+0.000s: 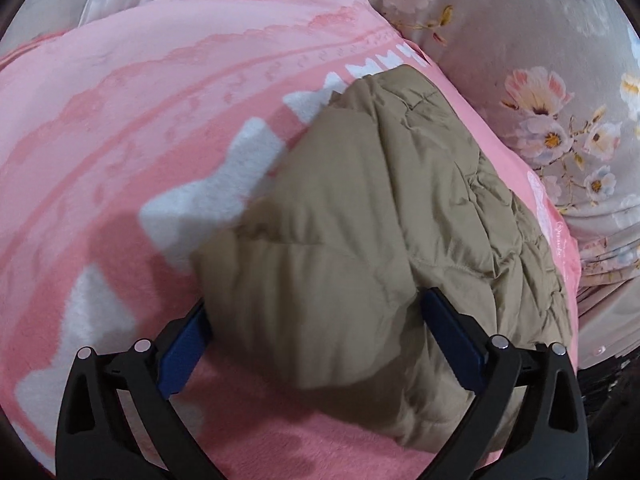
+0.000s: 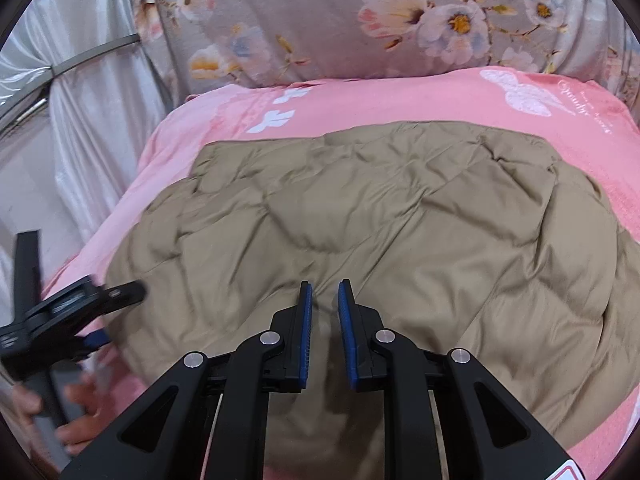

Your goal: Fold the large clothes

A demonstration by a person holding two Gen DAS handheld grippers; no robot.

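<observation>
A tan quilted jacket (image 2: pixel 380 216) lies spread on a pink blanket (image 2: pixel 360 104). In the left wrist view the jacket (image 1: pixel 360 208) runs away from the camera, and my left gripper (image 1: pixel 316 304) is wide open with the jacket's near corner between its fingers. My right gripper (image 2: pixel 325 292) sits over the jacket's near edge with its jaws nearly together; a narrow gap shows and I cannot see fabric pinched in it. The left gripper also shows at the left edge of the right wrist view (image 2: pixel 100 312), at the jacket's left corner.
The pink blanket (image 1: pixel 120 140) with white bow patterns covers a bed. A grey floral pillow (image 2: pixel 360 20) lies behind it, also seen in the left wrist view (image 1: pixel 540 80). A silvery curtain (image 2: pixel 80 100) hangs on the left. A hand (image 2: pixel 80 412) holds the left gripper.
</observation>
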